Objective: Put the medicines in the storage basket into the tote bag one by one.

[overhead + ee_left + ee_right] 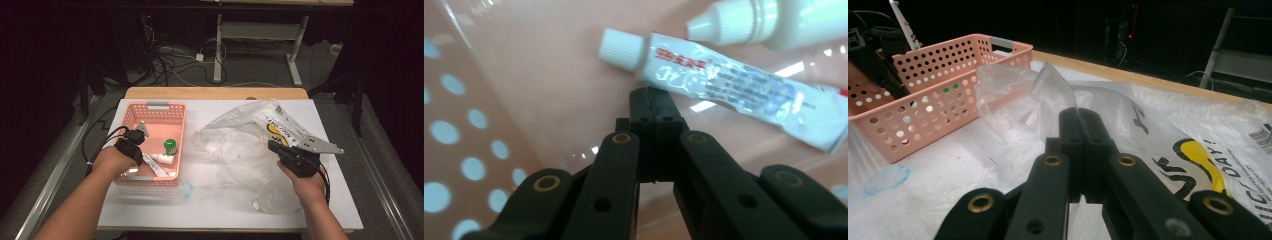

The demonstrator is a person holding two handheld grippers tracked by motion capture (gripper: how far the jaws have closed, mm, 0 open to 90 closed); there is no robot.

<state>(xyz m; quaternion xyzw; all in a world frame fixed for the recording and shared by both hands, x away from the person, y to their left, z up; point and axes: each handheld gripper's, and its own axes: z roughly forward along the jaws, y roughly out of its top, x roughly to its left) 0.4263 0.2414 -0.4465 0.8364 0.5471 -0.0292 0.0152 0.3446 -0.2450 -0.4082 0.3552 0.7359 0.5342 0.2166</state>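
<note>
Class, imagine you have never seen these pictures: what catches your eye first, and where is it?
The pink basket at the table's left stands out, with a white tube and a green-capped bottle inside; the left gripper reaches into it, jaws closed. To its right sprawls a crumpled clear plastic bag, pinched by the right gripper.

Table brightly lit against dark surroundings; glare on the tube [744,90], near bottle blurred.

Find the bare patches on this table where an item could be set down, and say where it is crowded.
Free: the white table in front of the pink basket, and the far strip behind the plastic bag. The basket's far half is bare too. Crowded: its near end, holding a tube, bottles and the left tool.
</note>
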